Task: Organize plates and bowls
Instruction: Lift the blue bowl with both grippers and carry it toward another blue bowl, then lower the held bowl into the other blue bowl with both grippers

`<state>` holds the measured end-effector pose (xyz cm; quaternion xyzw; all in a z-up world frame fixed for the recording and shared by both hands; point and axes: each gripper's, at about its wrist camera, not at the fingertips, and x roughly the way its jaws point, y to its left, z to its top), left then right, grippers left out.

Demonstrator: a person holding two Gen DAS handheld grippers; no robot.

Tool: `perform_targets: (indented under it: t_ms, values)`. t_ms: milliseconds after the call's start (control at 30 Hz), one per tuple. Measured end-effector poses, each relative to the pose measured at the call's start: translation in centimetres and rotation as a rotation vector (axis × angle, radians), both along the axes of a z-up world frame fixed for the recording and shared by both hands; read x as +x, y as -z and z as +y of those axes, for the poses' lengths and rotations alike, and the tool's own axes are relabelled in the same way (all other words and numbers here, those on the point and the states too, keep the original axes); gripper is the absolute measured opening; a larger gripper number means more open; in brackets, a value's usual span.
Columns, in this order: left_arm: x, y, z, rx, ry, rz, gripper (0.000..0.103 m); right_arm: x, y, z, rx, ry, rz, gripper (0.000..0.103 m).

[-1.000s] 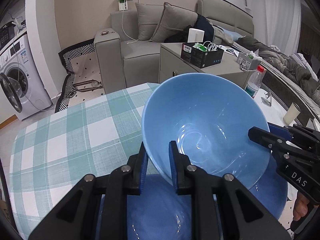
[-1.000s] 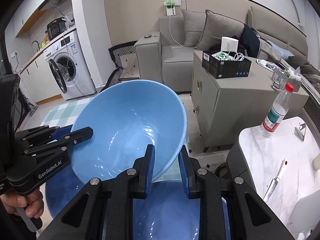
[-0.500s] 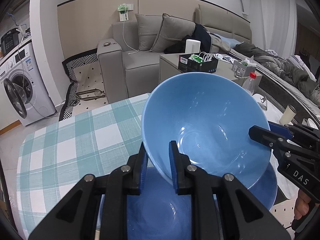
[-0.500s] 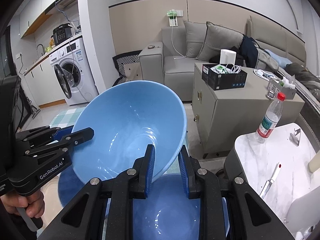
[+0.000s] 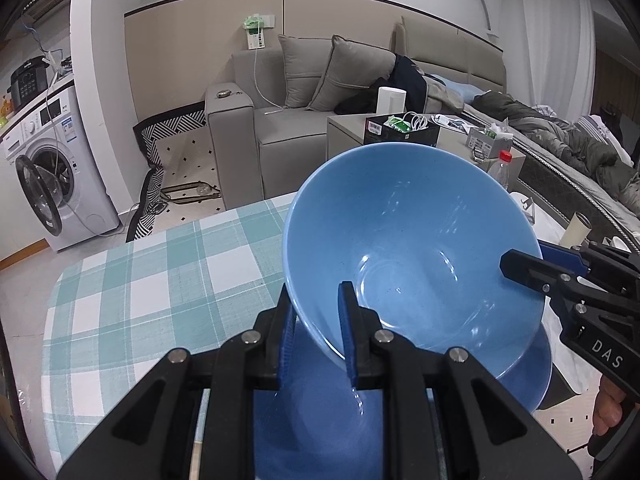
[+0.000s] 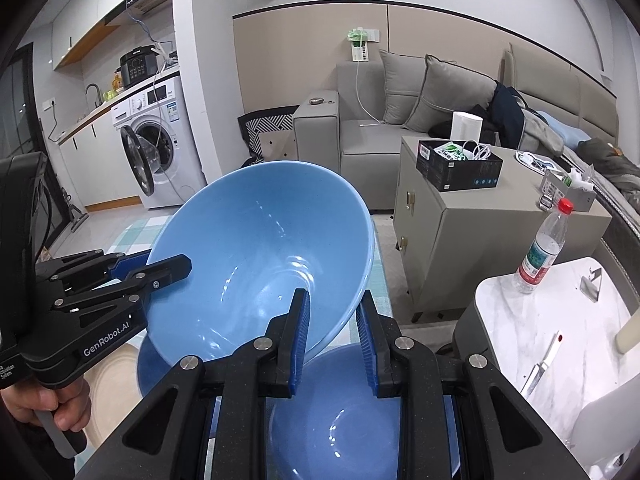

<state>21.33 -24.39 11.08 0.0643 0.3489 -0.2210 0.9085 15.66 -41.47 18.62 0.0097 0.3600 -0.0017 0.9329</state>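
Note:
A large light blue bowl (image 5: 408, 248) is held in the air by both grippers, tilted. My left gripper (image 5: 316, 336) is shut on its near rim; it also shows in the right wrist view (image 6: 160, 268) on the bowl's left rim. My right gripper (image 6: 334, 336) is shut on the opposite rim of the same bowl (image 6: 260, 256); it shows in the left wrist view (image 5: 520, 268) at the right. A darker blue plate (image 5: 320, 420) lies below the bowl, also in the right wrist view (image 6: 340, 420).
A table with a green and white checked cloth (image 5: 152, 280) lies under and left of the bowl. A white marble table (image 6: 560, 328) with a water bottle (image 6: 542, 252) and a knife (image 6: 540, 364) stands right. A grey sofa (image 5: 280, 120), cabinet (image 6: 460, 220) and washing machine (image 5: 48, 176) are beyond.
Both grippers have lifted the blue bowl higher above the plate and table. The grip on both rims is unchanged.

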Motion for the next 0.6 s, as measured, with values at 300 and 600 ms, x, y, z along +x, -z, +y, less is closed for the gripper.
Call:
perform_targets:
  t_ms: [300, 600]
  values:
    - [-1.2, 0.1, 1.4, 0.008, -0.017, -0.002, 0.019, -1.1, -0.2, 1.3, 0.014, -0.023, -0.016, 0.024]
    - [-2.1, 0.6, 2.6, 0.012, -0.037, -0.003, 0.019, -2.2, 0.4, 2.6, 0.055, -0.034, -0.017, 0.024]
